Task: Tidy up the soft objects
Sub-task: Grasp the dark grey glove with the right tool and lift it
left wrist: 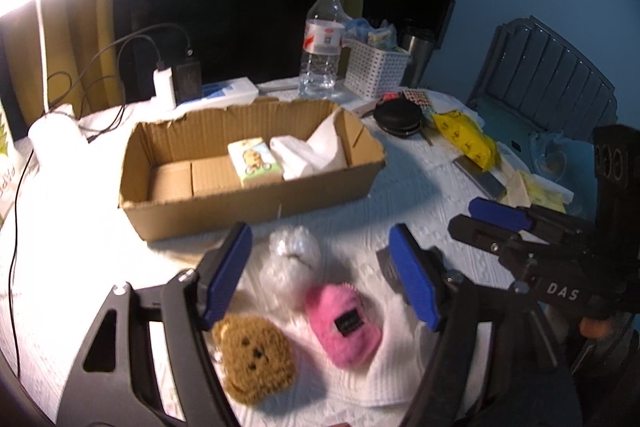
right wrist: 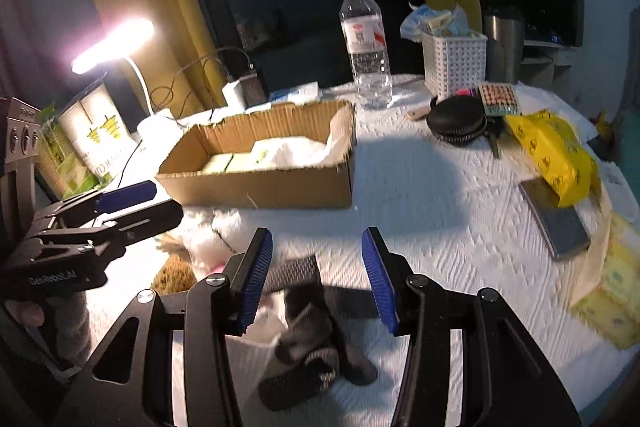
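Grippers both over white cloth (right wrist: 440, 187). Left gripper (left wrist: 324, 279): fingers apart, nothing clamped; brown bear plush (left wrist: 254, 357) and pink plush (left wrist: 344, 325) lie low centre between them, clear wrapped bundle (left wrist: 290, 259) just above. Right gripper (right wrist: 318, 277): fingers apart above grey socks (right wrist: 316, 343), not gripping. Mid-frame, cardboard box (left wrist: 248, 203) holds tissue pack (left wrist: 256, 161) and white cloth. Water bottle (left wrist: 322, 43) upper centre.

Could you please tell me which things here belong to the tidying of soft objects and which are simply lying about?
Job: box, brown bear, pink plush, dark socks, tissue pack.
Lying about: bottle, basket, lamp, yellow bag, black pouch.
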The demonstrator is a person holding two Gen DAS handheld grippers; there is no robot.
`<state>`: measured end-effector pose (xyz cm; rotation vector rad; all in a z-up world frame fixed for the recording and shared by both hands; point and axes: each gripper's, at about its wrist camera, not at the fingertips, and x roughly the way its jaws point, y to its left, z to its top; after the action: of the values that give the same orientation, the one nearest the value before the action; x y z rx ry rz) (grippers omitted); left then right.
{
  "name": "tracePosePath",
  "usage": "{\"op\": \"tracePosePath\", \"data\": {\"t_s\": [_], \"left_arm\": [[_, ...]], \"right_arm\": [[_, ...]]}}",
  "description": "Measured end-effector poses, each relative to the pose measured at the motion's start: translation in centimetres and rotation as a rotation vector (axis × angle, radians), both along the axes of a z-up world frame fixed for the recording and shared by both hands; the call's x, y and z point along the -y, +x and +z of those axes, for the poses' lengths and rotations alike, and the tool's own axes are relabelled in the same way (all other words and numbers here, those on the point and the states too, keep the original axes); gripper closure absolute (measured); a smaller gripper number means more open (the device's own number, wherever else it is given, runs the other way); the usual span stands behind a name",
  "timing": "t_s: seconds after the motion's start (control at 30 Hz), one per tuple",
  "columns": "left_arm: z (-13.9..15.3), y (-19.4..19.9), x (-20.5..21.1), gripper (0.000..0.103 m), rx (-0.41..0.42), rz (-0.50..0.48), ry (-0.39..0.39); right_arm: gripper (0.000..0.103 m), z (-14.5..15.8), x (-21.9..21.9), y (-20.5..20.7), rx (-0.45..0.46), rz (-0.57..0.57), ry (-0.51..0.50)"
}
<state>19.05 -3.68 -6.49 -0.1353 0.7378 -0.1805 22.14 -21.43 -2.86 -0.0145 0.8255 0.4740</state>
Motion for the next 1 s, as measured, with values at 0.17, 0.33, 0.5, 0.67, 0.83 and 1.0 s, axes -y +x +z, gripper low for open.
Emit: {"op": "tracePosePath", "data": {"t_s": [0.17, 0.33, 0.5, 0.67, 0.83, 1.0], "left_arm": [[-1.7, -1.5, 0.6, 0.03, -0.038, 0.004, 0.0], [-3.1, -2.7, 1.2, 0.03, -0.076, 0.005, 0.005], [-4.2, -3.6, 2.2, 0.03, -0.108, -0.004, 0.014], [-4.9, -4.3, 3.9, 0.03, -0.136, -0.042, 0.022], [-5.6, -4.6, 6.3, 0.03, -0.16, -0.107, 0.037], [-7.4, -4.2, 8.2, 0.03, -0.218, -0.141, 0.081]], "right_arm": [[0.053, -2.5, 0.2, -0.5, -0.052, 0.017, -0.01], [0.053, -5.2, 0.2, -0.8, -0.106, 0.03, -0.028], [0.053, -7.3, 0.1, -1.2, -0.159, 0.051, -0.031], [0.064, -7.3, 0.4, -2.3, -0.123, 0.069, -0.025], [0.075, -6.6, 1.9, -3.1, -0.098, 0.054, -0.01], [0.075, -5.7, 4.5, -3.5, -0.076, 0.008, 0.024]]}}
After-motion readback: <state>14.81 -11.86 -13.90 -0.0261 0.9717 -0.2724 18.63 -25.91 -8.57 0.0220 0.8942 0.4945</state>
